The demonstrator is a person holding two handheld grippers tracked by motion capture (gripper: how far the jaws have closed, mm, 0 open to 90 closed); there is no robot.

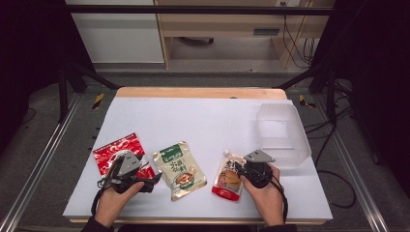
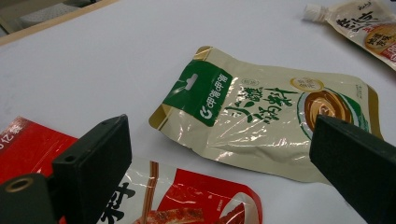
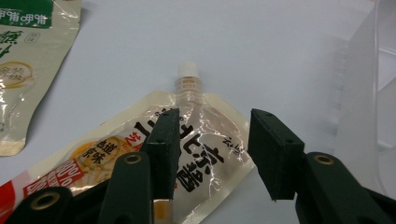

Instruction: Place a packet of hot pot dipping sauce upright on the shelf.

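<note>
Three food pouches lie flat on the white table (image 1: 203, 116). A red pouch (image 1: 112, 149) is at the left, a cream pouch with a green header (image 1: 180, 170) in the middle, and a spouted pouch with a white cap (image 1: 227, 180) to its right. My left gripper (image 1: 151, 180) sits low over the red pouch's (image 2: 187, 200) near corner. It is open wide (image 2: 224, 158) and faces the cream pouch (image 2: 261, 116). My right gripper (image 3: 217, 149) is open, poised over the upper right part of the spouted pouch (image 3: 196, 140), just below its cap. Nothing is gripped.
A clear plastic bin (image 1: 283, 130) stands at the table's right side, close beside my right gripper, and its wall (image 3: 369, 93) rises at the right of the right gripper view. A wooden strip runs along the table's far edge. Black frame posts flank the table.
</note>
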